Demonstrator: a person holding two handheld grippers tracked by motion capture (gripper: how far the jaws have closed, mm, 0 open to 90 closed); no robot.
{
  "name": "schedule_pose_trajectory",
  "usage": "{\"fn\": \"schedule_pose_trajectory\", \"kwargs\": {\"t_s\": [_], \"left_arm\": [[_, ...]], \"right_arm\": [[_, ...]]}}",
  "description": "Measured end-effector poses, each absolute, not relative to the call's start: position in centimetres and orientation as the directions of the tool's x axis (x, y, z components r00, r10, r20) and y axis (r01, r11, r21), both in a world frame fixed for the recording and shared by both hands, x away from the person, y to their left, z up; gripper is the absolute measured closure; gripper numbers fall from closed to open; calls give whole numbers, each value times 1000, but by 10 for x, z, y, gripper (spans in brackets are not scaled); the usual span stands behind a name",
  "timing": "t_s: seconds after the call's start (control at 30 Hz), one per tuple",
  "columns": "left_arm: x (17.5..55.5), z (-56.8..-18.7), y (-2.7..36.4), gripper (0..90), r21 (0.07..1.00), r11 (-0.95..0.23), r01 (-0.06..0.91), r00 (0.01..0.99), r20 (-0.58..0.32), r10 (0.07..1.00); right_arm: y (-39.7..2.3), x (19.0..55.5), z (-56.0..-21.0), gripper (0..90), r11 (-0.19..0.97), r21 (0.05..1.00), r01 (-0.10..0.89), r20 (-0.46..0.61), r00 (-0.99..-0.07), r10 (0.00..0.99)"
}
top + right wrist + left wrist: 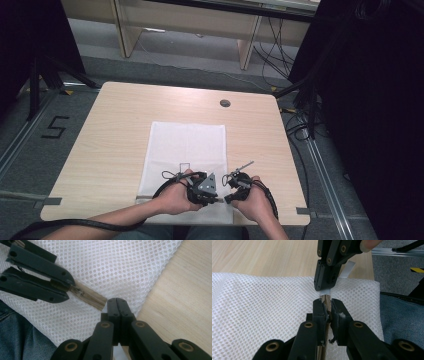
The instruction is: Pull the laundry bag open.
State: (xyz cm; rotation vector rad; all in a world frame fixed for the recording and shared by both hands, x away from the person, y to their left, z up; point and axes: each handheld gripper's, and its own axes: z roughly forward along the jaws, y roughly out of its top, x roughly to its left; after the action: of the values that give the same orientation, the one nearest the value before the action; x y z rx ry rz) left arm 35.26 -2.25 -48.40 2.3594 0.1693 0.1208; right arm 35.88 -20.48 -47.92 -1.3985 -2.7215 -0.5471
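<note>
A white mesh laundry bag (187,145) is lying on the desk (110,145), its near end overhanging the desk's near edge. At that end, the left gripper (326,308) is clamping the bag's tan zipper (91,297) between its jaws. Just right of it, the right gripper (116,305) is pinching a white tab (348,269) at the zipper's end, jaws fully closed, near the bag's near right corner.

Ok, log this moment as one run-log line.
left claw: shut on zipper | right claw: shut at zipper end | mesh bag: flat on table
</note>
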Motion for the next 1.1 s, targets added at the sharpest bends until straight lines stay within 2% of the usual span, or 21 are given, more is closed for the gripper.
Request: {"fn": "schedule_pose_trajectory", "kwargs": {"t_s": [1.1], "left_arm": [[353,-480,-18,820,702,-705,104,985,23,168]], "right_arm": [[-202,359,-479,900,564,297,770,151,-621,769]]}}
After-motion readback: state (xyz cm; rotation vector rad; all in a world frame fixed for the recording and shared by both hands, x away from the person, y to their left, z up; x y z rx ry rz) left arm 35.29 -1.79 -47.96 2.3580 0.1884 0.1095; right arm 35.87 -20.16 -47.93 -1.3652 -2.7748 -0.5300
